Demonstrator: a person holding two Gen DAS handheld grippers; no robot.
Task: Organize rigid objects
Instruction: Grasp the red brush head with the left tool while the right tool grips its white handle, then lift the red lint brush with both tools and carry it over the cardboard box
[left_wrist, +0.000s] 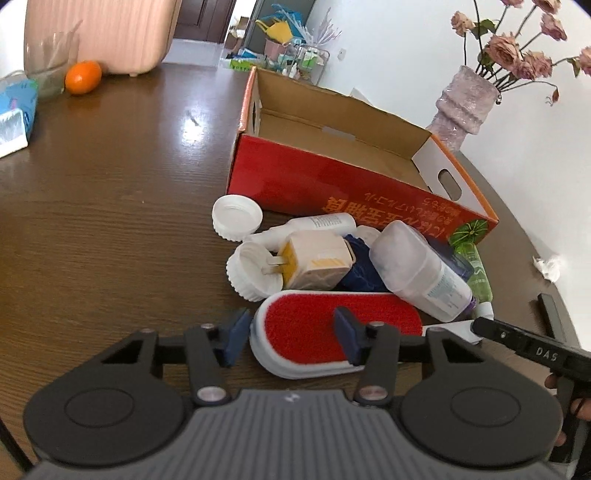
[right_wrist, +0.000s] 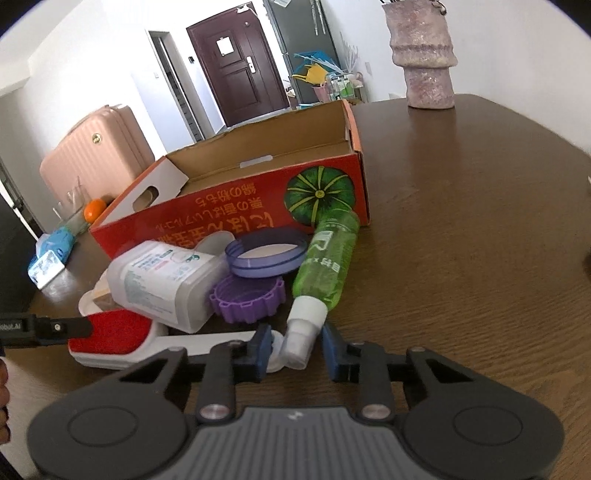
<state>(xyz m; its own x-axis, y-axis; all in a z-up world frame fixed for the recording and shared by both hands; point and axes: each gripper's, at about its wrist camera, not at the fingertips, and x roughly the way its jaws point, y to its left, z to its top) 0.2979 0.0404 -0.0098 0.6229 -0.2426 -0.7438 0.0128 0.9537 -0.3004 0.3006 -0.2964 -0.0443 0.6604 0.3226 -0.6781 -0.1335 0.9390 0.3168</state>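
Brush (left_wrist: 332, 332), red-faced w/ white handle, lies dead ahead of my L gripper (left_wrist: 291, 338), long axis crosswise to the fingers; jaws wide, straddling its head, nothing held. R gripper (right_wrist: 295, 349) also wide, w/ green spray bottle's (right_wrist: 327, 258) white nozzle between the fingers, bottle running away from me. Beyond the pile: empty box (left_wrist: 354, 192). Only R view shows purple lids (right_wrist: 247, 299).

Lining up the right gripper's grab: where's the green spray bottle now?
In the right wrist view the green spray bottle lies on the table, base against the red box, white nozzle between the open right gripper fingers, beside the purple lid.
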